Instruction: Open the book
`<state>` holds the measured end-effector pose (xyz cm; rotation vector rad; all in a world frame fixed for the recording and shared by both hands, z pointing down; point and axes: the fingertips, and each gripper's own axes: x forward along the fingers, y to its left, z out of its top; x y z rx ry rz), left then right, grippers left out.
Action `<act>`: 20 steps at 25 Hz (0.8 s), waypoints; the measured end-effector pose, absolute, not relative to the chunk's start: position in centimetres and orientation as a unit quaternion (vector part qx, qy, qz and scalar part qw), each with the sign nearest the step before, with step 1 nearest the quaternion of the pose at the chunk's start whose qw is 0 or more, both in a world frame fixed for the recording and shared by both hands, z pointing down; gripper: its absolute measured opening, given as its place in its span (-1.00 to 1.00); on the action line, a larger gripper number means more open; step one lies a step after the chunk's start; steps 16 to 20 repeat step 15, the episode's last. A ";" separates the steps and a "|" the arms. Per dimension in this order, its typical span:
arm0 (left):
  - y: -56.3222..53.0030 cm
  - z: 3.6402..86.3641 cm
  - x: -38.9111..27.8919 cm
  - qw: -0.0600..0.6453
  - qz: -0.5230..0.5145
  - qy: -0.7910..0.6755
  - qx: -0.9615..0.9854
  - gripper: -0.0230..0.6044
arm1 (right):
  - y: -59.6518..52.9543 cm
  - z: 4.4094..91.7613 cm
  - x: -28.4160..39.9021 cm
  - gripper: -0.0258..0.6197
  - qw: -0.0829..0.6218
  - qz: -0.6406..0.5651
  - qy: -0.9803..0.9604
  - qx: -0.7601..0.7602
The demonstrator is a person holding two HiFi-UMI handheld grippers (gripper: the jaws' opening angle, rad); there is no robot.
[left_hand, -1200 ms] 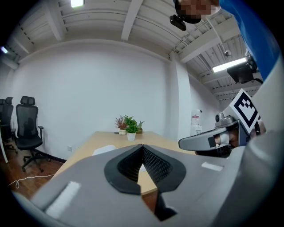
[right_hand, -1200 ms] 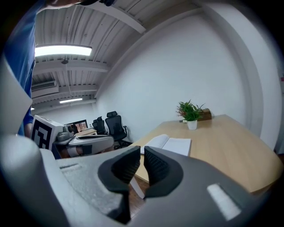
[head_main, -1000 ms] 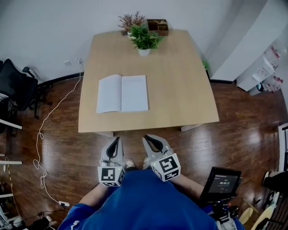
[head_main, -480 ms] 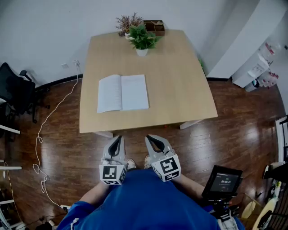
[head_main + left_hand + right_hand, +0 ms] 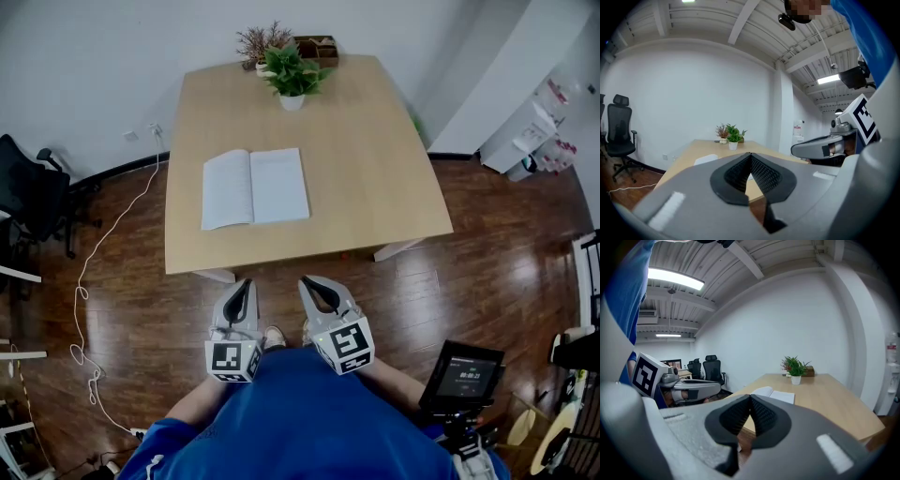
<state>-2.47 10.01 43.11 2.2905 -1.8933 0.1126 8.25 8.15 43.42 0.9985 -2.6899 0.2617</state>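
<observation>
A white book lies open, pages up, on the left half of the light wooden table. Part of it also shows as the book in the right gripper view and as a pale sliver, the book, in the left gripper view. My left gripper and my right gripper are held close to my body, over the floor short of the table's near edge. Both are shut with nothing between the jaws. Neither touches the book.
A potted green plant, a dried-flower pot and a small wooden box stand at the table's far edge. An office chair and a white cable are at the left. A screen on a stand is at my right.
The grippers keep their place and stay shut. The head view has shifted slightly, so the table and book sit a little higher in the frame.
</observation>
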 end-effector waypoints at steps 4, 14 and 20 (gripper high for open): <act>9.8 43.3 -2.2 0.087 0.037 -0.634 0.767 -0.90 | 7.8 43.4 8.4 -0.91 0.128 0.087 -0.926 0.344; 11.5 44.1 -2.7 0.087 0.035 -0.636 0.766 -0.90 | 9.6 43.8 7.9 -0.91 0.131 0.081 -0.927 0.341; 11.9 44.2 -2.8 0.086 0.035 -0.636 0.766 -0.91 | 10.1 43.9 7.8 -0.91 0.131 0.081 -0.927 0.341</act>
